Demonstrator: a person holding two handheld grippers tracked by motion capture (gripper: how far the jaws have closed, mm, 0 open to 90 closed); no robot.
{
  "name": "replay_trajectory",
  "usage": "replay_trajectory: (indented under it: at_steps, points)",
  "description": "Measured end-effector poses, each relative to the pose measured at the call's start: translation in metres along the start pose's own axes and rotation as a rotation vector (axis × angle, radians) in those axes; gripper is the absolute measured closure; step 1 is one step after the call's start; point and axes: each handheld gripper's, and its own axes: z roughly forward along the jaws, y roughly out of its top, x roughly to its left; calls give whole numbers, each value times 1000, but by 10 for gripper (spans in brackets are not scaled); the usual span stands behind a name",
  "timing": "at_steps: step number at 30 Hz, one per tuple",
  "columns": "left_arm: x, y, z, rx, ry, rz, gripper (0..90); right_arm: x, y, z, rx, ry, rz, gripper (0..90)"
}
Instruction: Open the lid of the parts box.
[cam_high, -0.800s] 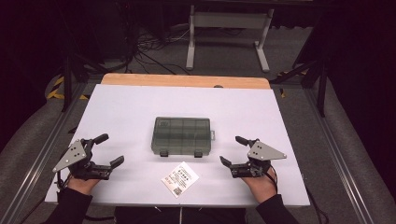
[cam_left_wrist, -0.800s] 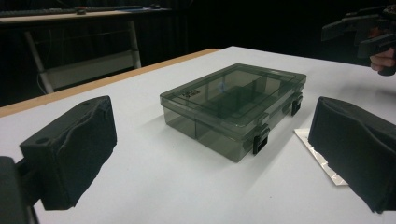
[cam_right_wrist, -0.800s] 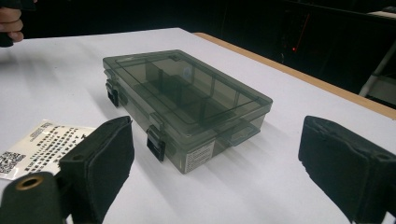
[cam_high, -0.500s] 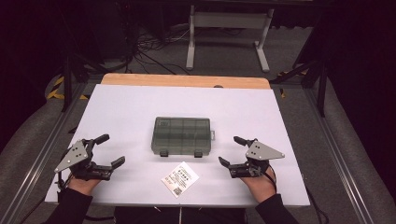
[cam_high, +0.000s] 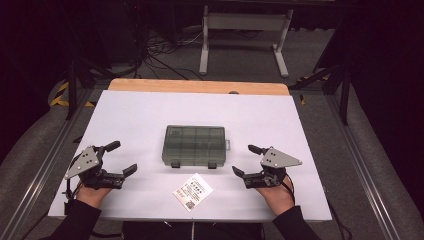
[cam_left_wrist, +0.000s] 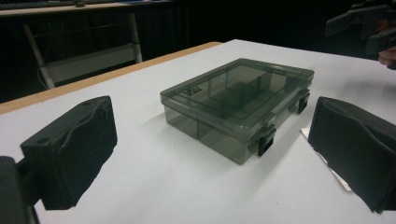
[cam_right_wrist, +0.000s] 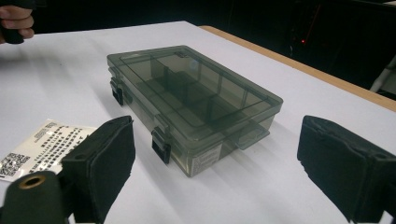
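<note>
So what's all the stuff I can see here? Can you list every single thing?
compartment box: one, smoky clear grey with two black latches, lid shut, middle of the table
printed card: one, white with black print and a square code, near edge of the table, in front of the box
table: one, white top with a wooden strip at the far edge
metal stand: one, pale grey, on the floor beyond the table
cables: a tangle, dark, on the floor behind the table
left gripper: one, black with a grey plate, left of the box, open, holding nothing
right gripper: one, black with a grey plate, right of the box, open, holding nothing
</note>
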Motion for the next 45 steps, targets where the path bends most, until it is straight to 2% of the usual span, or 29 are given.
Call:
replay_trajectory:
  at_steps: [7, 13, 18, 22, 28, 35, 37, 38, 41, 44, 45]
  points:
    - [5, 8, 12, 4, -16, -20, 23, -2, 10, 13, 29, 22, -5, 118]
    - [5, 17, 23, 7, -35, 1, 24, -3, 20, 26, 38, 38, -9, 117]
    - [6, 20, 32, 17, -61, -8, 29, -4, 23, 34, 47, 47, -11, 117]
    - [6, 24, 38, 5, -72, -14, 29, -6, 26, 37, 47, 48, -1, 117]
    - [10, 24, 49, 14, -88, -19, 29, -8, 30, 44, 53, 59, 1, 116]
    - [8, 26, 59, 45, -106, 39, 29, -8, 27, 47, 71, 69, 2, 116]
    - [9, 24, 60, 78, -125, 46, 35, -8, 26, 47, 85, 73, 5, 120]
    - [10, 24, 60, 101, -142, 45, 40, -8, 25, 47, 95, 79, 5, 134]
    - [13, 21, 61, 124, -174, 28, 63, -7, 22, 48, 143, 106, 1, 183]
    - [14, 18, 63, 159, -188, 20, 69, -6, 19, 50, 196, 114, -11, 215]
    - [14, 18, 63, 159, -188, 20, 69, -6, 19, 50, 196, 114, -11, 215]
